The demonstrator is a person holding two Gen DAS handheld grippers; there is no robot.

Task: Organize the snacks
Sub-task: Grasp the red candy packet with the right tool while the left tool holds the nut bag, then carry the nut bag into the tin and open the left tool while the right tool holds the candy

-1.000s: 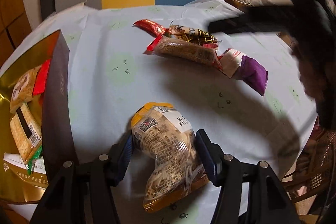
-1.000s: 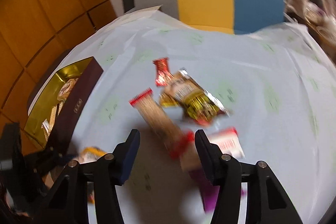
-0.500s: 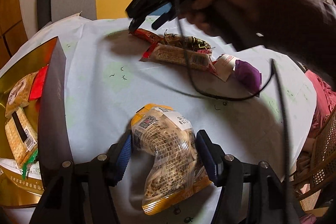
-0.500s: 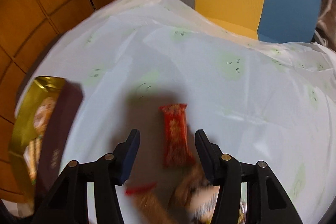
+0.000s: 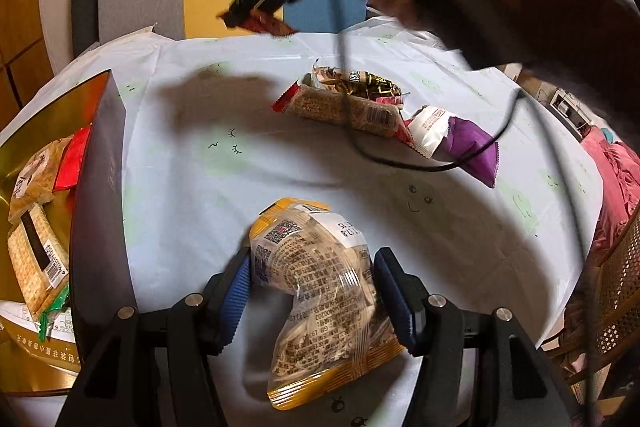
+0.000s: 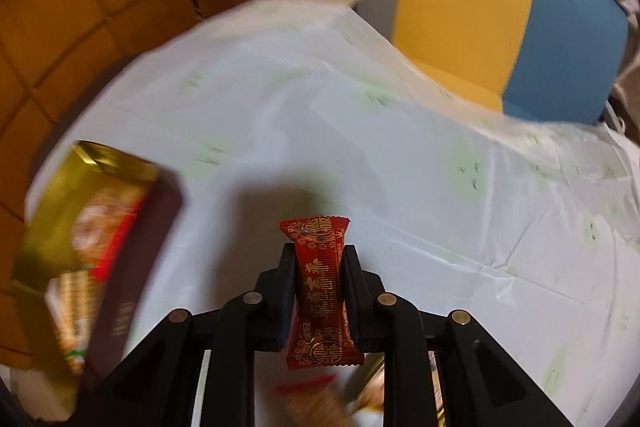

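My right tongs point(image 6: 319, 275) have just closed on the red candy bar point(image 6: 320, 291) — pinching it across its middle, both pads pressed on the wrapper, and it now hangs clear above the worktop point(image 6: 360, 155). A moment back it lay at the far end of the loose pile, so one snack is off the heap and, I'd judge, headed for the gold-lined box point(image 6: 84, 227) ahead and to the left of these tongs.

My left tongs point(image 5: 312, 291) sit spread around the clear noodle-snack bag point(image 5: 320, 279), which lies flat on the worktop between the pads (left pad looks just touching, right pad a hair off — no squeeze on it as far as I can tell). They haven't shifted.

Counts, quick: two tongs; one candy bar lifted; one bag between my left pads; three packs left in the pile ahead of the left tongs — sesame bar point(image 5: 344, 111), dark gold-print wrapper point(image 5: 360, 83), white-and-purple pack point(image 5: 460, 139). One box, left of the left tongs, with at least three packets inside (exact number hidden).
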